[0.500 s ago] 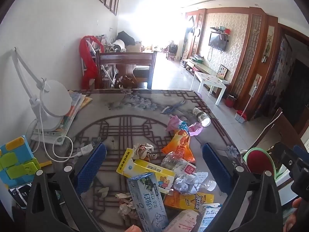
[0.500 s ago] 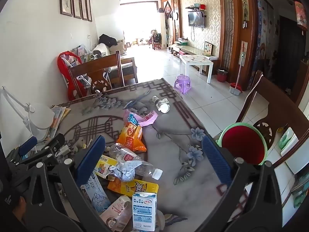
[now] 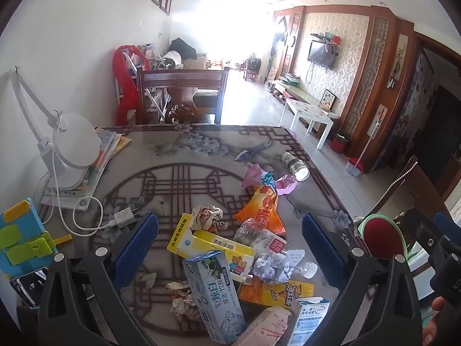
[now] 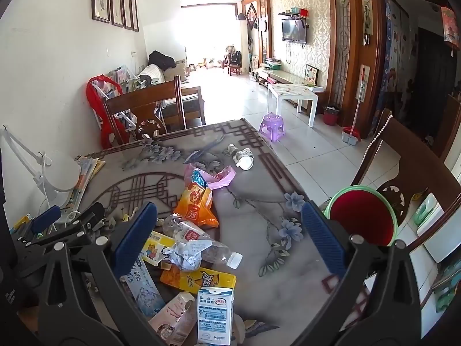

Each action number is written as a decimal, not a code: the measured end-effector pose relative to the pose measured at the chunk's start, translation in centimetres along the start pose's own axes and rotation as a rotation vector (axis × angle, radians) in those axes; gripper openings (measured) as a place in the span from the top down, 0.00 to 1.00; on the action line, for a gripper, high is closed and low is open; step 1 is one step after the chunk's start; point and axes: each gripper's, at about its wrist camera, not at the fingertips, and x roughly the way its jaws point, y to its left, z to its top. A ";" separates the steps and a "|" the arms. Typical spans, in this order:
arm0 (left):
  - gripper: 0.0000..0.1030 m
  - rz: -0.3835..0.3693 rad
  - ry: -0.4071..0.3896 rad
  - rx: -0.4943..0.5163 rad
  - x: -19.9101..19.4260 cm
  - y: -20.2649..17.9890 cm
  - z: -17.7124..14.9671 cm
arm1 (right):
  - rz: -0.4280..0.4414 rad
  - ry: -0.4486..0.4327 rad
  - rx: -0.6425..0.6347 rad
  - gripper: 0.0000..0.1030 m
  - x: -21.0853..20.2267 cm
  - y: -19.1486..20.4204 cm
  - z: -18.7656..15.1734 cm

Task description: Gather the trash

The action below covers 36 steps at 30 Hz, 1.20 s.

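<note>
Trash pile (image 3: 236, 248) — on table (image 4: 259, 210), ahead-below both grippers | left gripper (image 3: 230, 248) wide, empty, nearer | right gripper (image 4: 230, 242) wide, empty | red bin (image 4: 361, 219) — right of table

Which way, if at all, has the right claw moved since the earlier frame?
No. The right claw has kept its place: in its own view the green-rimmed bin and the purple stool sit where they did, framed alike.
</note>
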 end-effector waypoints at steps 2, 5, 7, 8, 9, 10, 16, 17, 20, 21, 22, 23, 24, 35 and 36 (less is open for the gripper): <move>0.08 0.004 -0.001 0.003 0.0 -0.3 -0.2 | 0.000 0.001 0.002 0.04 0.0 -0.1 -0.1; 0.08 0.004 0.002 0.004 -0.1 -0.2 -0.1 | 0.000 0.003 0.004 0.04 0.0 -0.1 -0.1; 0.08 0.008 0.002 0.003 -0.1 -0.2 -0.1 | 0.001 0.004 0.007 0.04 0.0 -0.3 -0.2; 0.08 0.011 0.002 0.004 -0.1 -0.2 -0.2 | 0.000 0.003 0.007 0.04 0.0 -0.3 -0.2; 0.08 0.014 0.005 0.006 0.1 -0.2 -0.3 | 0.000 0.003 0.008 0.04 0.0 -0.3 -0.2; 0.08 0.017 0.008 0.008 0.1 -0.3 -0.3 | 0.001 0.004 0.007 0.04 0.0 -0.2 -0.2; 0.08 0.027 0.019 -0.002 0.3 0.0 -0.2 | -0.006 -0.001 0.018 0.04 0.0 -0.7 -0.2; 0.08 0.026 0.018 -0.003 0.3 0.0 -0.2 | -0.007 0.000 0.020 0.04 0.1 -0.8 -0.2; 0.08 0.023 0.018 -0.005 0.3 0.0 -0.2 | -0.004 0.005 0.023 0.04 0.2 -0.8 -0.2; 0.08 0.024 0.019 -0.002 0.3 0.0 -0.2 | -0.001 0.007 0.020 0.04 0.3 -0.7 -0.3; 0.08 0.024 0.020 -0.002 0.3 0.0 -0.2 | 0.000 0.008 0.017 0.04 0.4 -0.5 -0.2; 0.08 0.025 0.021 0.000 0.3 0.0 -0.2 | 0.001 0.009 0.011 0.04 0.4 -0.4 -0.3; 0.08 0.027 0.022 0.001 0.3 0.0 -0.2 | 0.003 0.010 0.007 0.04 0.4 -0.3 -0.2; 0.08 0.045 0.026 0.002 0.6 0.0 -0.2 | -0.008 0.011 0.023 0.04 0.6 -0.9 -0.1; 0.08 0.045 0.026 0.006 0.7 -0.1 -0.2 | -0.007 0.012 0.022 0.04 0.6 -0.9 -0.2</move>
